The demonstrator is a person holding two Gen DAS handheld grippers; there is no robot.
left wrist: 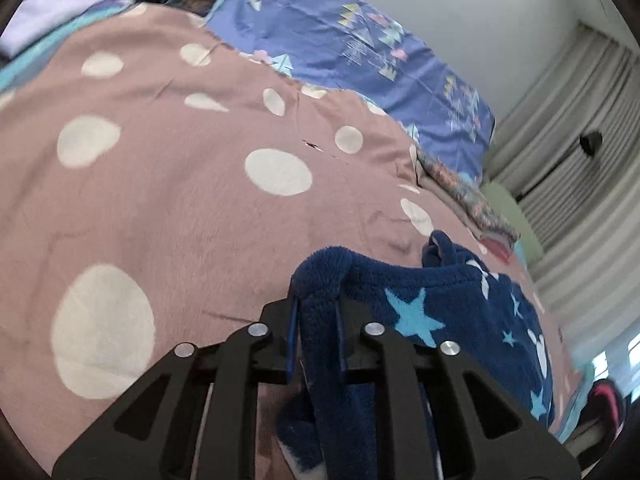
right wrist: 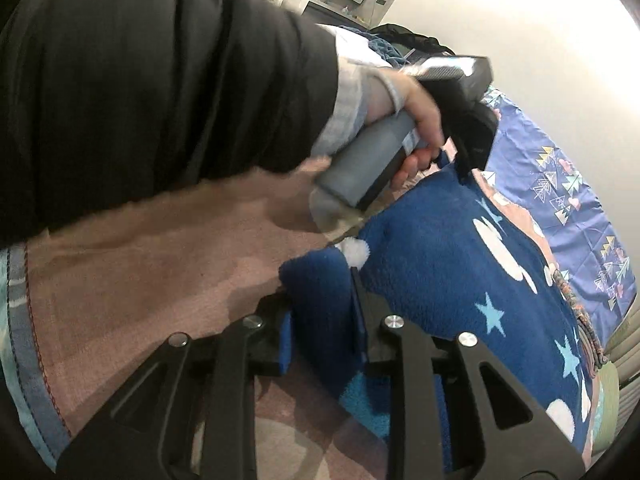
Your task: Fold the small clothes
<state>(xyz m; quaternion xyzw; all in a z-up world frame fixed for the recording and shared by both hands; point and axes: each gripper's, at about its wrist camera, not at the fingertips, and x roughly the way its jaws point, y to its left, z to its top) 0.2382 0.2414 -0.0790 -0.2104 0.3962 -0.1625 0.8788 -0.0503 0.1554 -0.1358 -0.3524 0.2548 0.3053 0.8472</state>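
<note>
My worry is the grip itself; the navy-blue fleece garment with light-blue stars and white patches is thick and springy, and each hand-held gripper has only a bunched edge of it, so a sharp pull could drag the pile out from between the pads and drop that corner; if one side lets go while the other holds, I judge the fold would land skewed; the pink bedspread with large white dots under it is soft and could ride up with the cloth.

The left hand-held gripper stands narrowly parted, its jaws pressed on a rolled lip of the fleece that bulges out at 12 o'clock of the fingers; more of the garment trails away toward 3 o'clock across the bed.

The right hand-held gripper is likewise almost closed, clamped on a blue fold with a small white pom-pom just beyond its tips at 12 o'clock; the person's hand on the other tool sits at 1 o'clock, at the garment's far edge; the blue patterned pillowcase lies at 3 o'clock.
</note>
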